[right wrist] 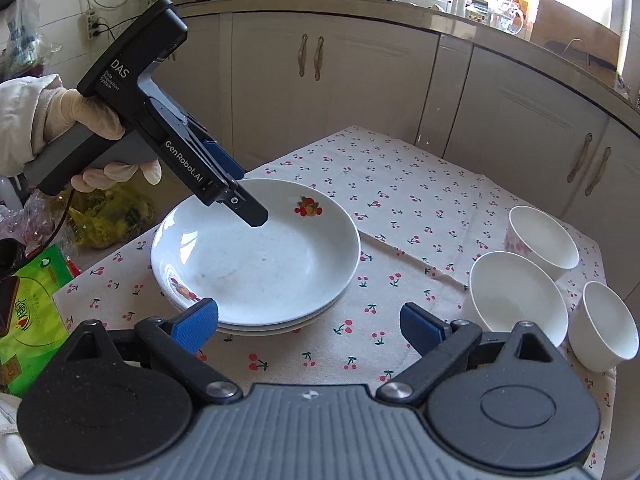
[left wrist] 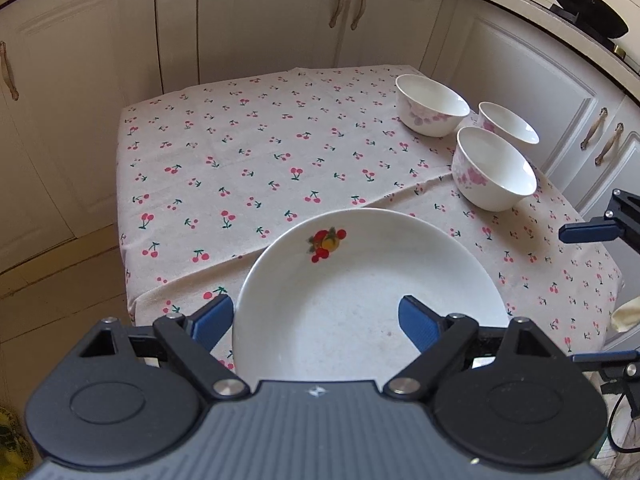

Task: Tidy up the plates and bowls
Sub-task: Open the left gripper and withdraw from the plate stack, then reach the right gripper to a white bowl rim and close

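A stack of white plates point(right wrist: 264, 256) with a fruit print sits on the cherry-print tablecloth point(right wrist: 400, 208). The top plate also shows in the left wrist view point(left wrist: 360, 280). My left gripper point(left wrist: 316, 320) is open, its jaws standing either side of the plate's near rim; in the right wrist view it point(right wrist: 244, 204) hangs over the stack's far-left rim. Three white bowls with pink flowers point(left wrist: 432, 104) point(left wrist: 508, 122) point(left wrist: 494, 168) stand at the right; they also show in the right wrist view point(right wrist: 542, 242) point(right wrist: 518, 292) point(right wrist: 604, 326). My right gripper point(right wrist: 310, 324) is open and empty, just in front of the stack.
Cream kitchen cabinets point(left wrist: 260, 12) wrap around the small table. A black wok point(left wrist: 588, 4) sits on the counter at the right. Green and yellow bags point(right wrist: 36, 300) lie left of the table. The table's edges drop off on all sides.
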{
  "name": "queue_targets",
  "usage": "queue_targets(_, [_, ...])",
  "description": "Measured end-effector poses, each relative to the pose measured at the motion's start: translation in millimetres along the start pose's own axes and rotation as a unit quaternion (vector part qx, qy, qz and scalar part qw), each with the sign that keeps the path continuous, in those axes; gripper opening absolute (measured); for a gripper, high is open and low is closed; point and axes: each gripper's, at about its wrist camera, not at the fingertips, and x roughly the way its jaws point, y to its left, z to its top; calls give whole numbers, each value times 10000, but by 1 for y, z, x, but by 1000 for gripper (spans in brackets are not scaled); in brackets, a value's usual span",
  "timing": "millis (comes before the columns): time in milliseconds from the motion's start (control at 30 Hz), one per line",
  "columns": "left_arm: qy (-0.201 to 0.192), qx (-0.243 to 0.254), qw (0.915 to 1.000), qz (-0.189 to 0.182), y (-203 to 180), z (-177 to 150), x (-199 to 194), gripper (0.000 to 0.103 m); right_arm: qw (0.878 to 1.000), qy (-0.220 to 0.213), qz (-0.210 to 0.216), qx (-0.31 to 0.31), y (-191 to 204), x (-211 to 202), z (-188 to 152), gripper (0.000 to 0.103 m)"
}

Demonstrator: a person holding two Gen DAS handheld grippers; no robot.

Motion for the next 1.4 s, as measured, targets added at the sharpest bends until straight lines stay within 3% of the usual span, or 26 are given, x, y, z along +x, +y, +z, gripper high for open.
queue_targets(200, [-418,11,9991,119,-10,-5,-17,89,9984,-206,-485,191,-7,-11,-8,103])
queue_targets(433, [-1195,292,9907,584,-59,-22,-47,91,9917,-404,-1124,476,-27,-22,-24,103])
queue_targets(767, [-1940,88,9782,736,-129,-38,-41,94,9821,-427,-1401,1185,-72,-33,-42,103])
queue_targets(867, [-1922,35,9794,616,-144,-32,-25,94,9784,-436,-1437,1421,-88,-35,-46,103])
queue_targets(1000, [-1843,396,9796,695,-167,-27,0,94,9776,-425,-1354,1557,-106,-38,-49,103])
queue_targets(1400, [-1854,999,9755,638,-210,-4,59,94,9884,-128,-860,1246,-143,-17,-29,102])
